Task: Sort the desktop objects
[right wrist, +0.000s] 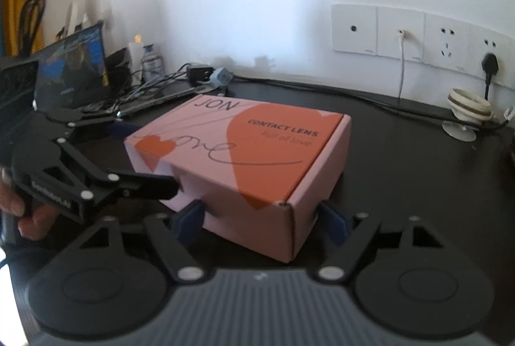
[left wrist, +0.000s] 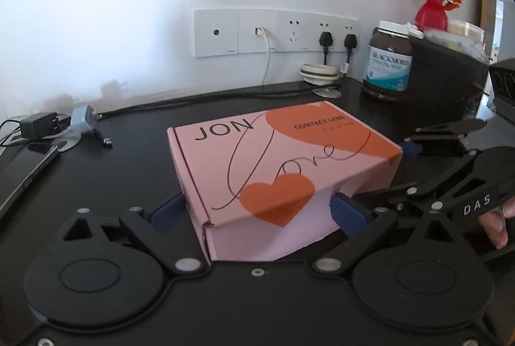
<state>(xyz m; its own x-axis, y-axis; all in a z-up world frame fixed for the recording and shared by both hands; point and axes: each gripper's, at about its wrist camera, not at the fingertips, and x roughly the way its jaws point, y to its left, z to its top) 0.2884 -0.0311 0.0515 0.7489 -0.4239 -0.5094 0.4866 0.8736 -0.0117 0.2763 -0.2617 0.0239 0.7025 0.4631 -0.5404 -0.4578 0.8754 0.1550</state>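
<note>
A pink cardboard box (left wrist: 273, 153) printed with orange hearts and "JON" lies flat on the black desk (left wrist: 112, 178). My left gripper (left wrist: 257, 212) straddles its near left corner, with a blue pad (left wrist: 167, 210) close against each side; no firm squeeze shows, so I read it as open. My right gripper (right wrist: 262, 219) straddles the box (right wrist: 244, 153) at its near right corner. Its left pad (right wrist: 191, 217) is at the box wall, while the right pad (right wrist: 334, 220) stands a small gap off. Each view shows the other gripper at the box: the right gripper (left wrist: 381, 173), the left gripper (right wrist: 148, 156).
A brown supplement bottle (left wrist: 388, 62), a dark box (left wrist: 447, 72) and a red vase of orange flowers (left wrist: 431, 11) stand at the back right. Chargers and cables (left wrist: 54, 124), a phone (left wrist: 29, 169) and a laptop (right wrist: 70, 72) sit at the left. A coiled cable (right wrist: 468, 109) lies under the wall sockets (left wrist: 276, 32).
</note>
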